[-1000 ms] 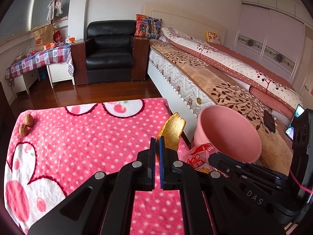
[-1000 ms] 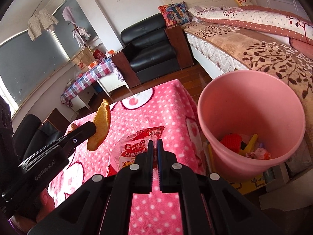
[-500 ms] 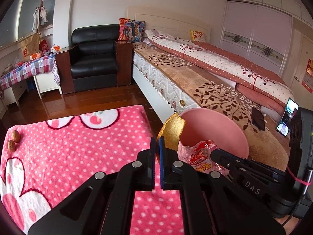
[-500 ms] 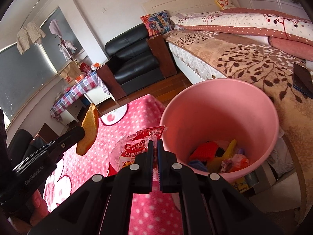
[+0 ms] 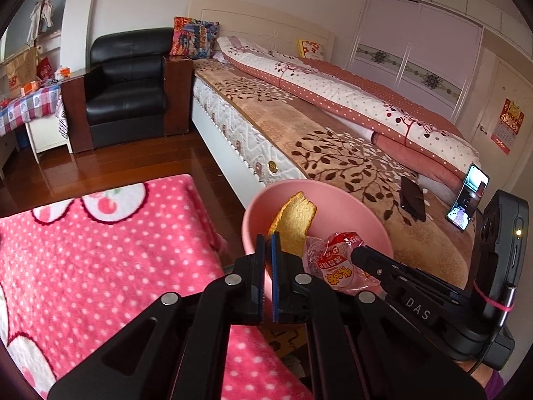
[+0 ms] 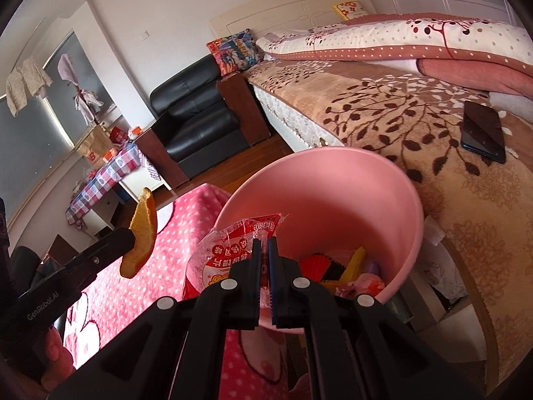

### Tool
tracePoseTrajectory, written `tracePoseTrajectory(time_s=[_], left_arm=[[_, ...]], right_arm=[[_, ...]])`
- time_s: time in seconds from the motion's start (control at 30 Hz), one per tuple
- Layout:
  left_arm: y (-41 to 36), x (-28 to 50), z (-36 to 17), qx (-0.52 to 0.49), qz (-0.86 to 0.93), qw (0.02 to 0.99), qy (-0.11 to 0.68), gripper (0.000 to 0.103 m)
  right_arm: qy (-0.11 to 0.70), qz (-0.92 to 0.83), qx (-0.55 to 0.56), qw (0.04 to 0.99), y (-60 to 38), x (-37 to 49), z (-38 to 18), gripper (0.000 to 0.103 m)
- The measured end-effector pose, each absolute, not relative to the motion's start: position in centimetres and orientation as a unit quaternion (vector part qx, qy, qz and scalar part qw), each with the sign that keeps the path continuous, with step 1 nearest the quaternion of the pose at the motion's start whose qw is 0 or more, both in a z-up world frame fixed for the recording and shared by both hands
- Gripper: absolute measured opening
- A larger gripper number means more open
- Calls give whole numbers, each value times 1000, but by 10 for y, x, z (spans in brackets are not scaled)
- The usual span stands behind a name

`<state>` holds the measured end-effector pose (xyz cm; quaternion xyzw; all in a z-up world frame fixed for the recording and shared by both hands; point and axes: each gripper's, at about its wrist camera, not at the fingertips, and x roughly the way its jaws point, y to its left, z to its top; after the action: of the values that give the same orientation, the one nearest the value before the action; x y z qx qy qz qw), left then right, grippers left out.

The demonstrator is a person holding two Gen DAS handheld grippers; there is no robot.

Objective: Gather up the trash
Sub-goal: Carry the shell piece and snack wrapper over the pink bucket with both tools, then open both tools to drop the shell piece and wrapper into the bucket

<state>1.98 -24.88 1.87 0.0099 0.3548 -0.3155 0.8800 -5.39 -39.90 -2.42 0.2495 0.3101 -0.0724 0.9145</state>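
Bedroom | peel [image 5: 293, 225] upright in left gripper [image 5: 268, 243] | over bin [image 5: 349, 206]

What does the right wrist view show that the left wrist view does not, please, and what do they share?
Only the right wrist view shows the trash already lying in the pink bin. Only the left wrist view shows a lit phone propped on the bed and a wall calendar. Both show the left gripper shut on an orange peel, the right gripper shut on a snack wrapper, and the dark phone.
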Motion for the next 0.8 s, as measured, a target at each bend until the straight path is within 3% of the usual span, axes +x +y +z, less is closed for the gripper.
tracePoseTrajectory(time_s=[0.8], left_arm=[[-296,44,-10,-3,-357,844,400,2]], right_arm=[[312,-120,252,908,-441,-47,-44,6]])
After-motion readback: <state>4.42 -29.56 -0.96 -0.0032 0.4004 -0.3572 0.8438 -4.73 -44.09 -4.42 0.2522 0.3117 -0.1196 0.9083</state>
